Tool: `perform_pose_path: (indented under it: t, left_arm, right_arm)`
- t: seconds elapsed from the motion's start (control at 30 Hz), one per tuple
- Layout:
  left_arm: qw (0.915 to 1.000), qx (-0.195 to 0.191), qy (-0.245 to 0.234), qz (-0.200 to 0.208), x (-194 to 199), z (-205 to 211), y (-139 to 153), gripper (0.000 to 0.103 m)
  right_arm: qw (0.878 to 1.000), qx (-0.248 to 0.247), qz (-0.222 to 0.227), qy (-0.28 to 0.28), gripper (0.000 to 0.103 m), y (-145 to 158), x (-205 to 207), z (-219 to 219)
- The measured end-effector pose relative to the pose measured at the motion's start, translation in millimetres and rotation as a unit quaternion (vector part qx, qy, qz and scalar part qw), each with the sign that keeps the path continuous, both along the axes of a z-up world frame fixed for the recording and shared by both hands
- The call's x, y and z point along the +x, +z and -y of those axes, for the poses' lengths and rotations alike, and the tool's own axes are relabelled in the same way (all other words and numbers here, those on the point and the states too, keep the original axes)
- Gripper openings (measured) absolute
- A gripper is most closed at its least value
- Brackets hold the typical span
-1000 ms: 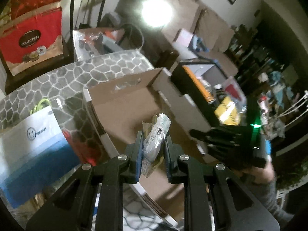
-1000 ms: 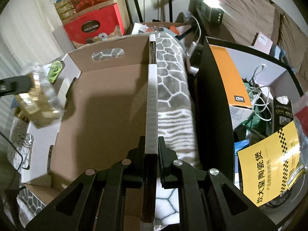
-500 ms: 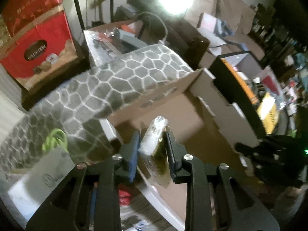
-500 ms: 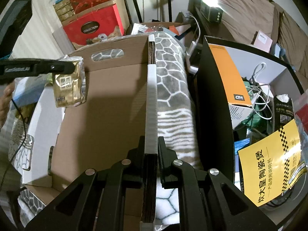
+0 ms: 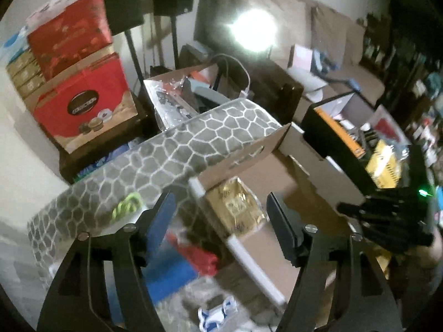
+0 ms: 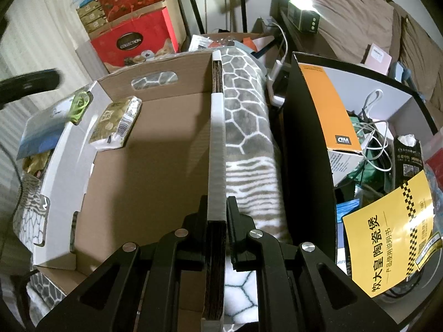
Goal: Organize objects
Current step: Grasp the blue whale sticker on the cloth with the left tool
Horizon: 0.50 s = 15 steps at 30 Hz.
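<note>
A gold snack packet (image 6: 116, 123) lies in the far left corner of an open cardboard box (image 6: 144, 182); it also shows in the left wrist view (image 5: 238, 204) inside the box (image 5: 277, 171). My left gripper (image 5: 221, 218) is open and empty, just above the packet, its jaws wide apart. My right gripper (image 6: 217, 215) is shut on the box's right wall (image 6: 217, 127). It shows as a black shape in the left wrist view (image 5: 384, 215).
The box sits on a grey honeycomb-pattern blanket (image 6: 243, 102). A blue-white bag (image 6: 47, 127) with green cord lies left of the box. A black bin (image 6: 310, 149) full of cables and packets stands to the right. Red gift boxes (image 5: 83, 105) are stacked behind.
My left gripper carried the packet over the box's far left corner, opened and let it go. The packet now lies in the box. The right gripper has not moved.
</note>
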<state>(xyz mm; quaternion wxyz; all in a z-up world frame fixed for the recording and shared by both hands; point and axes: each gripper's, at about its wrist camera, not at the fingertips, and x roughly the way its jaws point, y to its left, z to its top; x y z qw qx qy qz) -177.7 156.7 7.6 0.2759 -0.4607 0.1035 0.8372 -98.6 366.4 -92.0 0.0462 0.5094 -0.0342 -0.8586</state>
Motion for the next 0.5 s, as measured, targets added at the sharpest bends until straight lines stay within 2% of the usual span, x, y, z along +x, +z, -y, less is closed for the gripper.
perform_pose_path:
  t: [0.1,0.23,0.5]
  left_arm:
    - [0.9998,0.019,0.006,0.005,17.1,26.3,3.9,0.066]
    - [0.9991,0.026,0.026,0.021,37.0,61.6,-6.3,0.066]
    - [0.9985,0.025,0.021,0.045,71.2,85.7,-43.2,0.066]
  right_arm:
    - [1.000,0.002,0.000,0.001,0.011,-0.2,0.2,-0.5]
    - [1.000,0.001,0.000,0.000,0.011,-0.4,0.6,-0.6]
    - [1.000,0.001,0.000,0.000,0.011,-0.5,0.5,-0.8]
